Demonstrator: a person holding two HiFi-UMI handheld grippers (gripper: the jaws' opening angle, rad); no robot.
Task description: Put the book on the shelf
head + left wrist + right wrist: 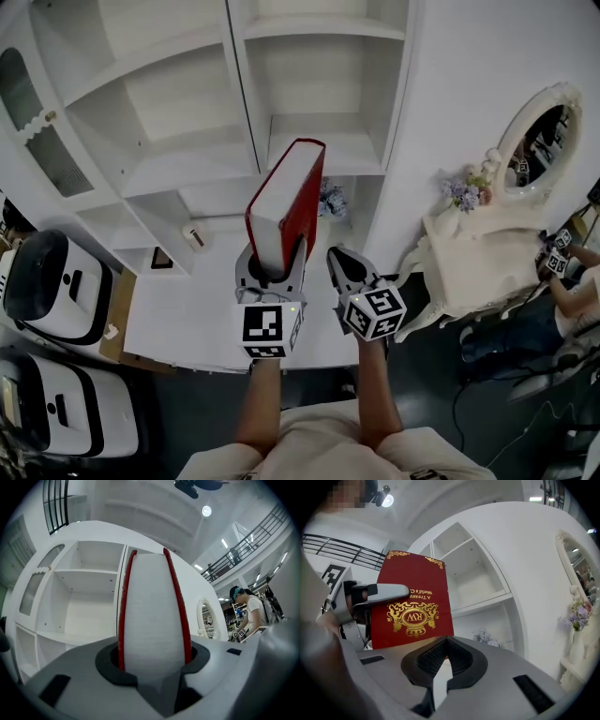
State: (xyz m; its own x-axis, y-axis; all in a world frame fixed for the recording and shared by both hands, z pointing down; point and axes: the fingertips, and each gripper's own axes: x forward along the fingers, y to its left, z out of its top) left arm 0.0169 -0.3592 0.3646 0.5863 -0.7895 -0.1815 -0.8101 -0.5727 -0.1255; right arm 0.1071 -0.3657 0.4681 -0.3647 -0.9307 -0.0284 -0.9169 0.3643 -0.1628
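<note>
Red hardback book [286, 202] stands upright at frame centre, clamped in the left gripper [272, 261], held before the white shelf unit [178, 141], not yet placed. Right gripper [339, 261] jaws pressed together, empty.

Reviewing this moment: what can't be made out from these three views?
Book title: in the right gripper view it is upside down and partly covered by a finger of the left gripper.
Book covers: the left gripper view shows only the page edge.
Small object on the white counter: too small in the head view to identify.
</note>
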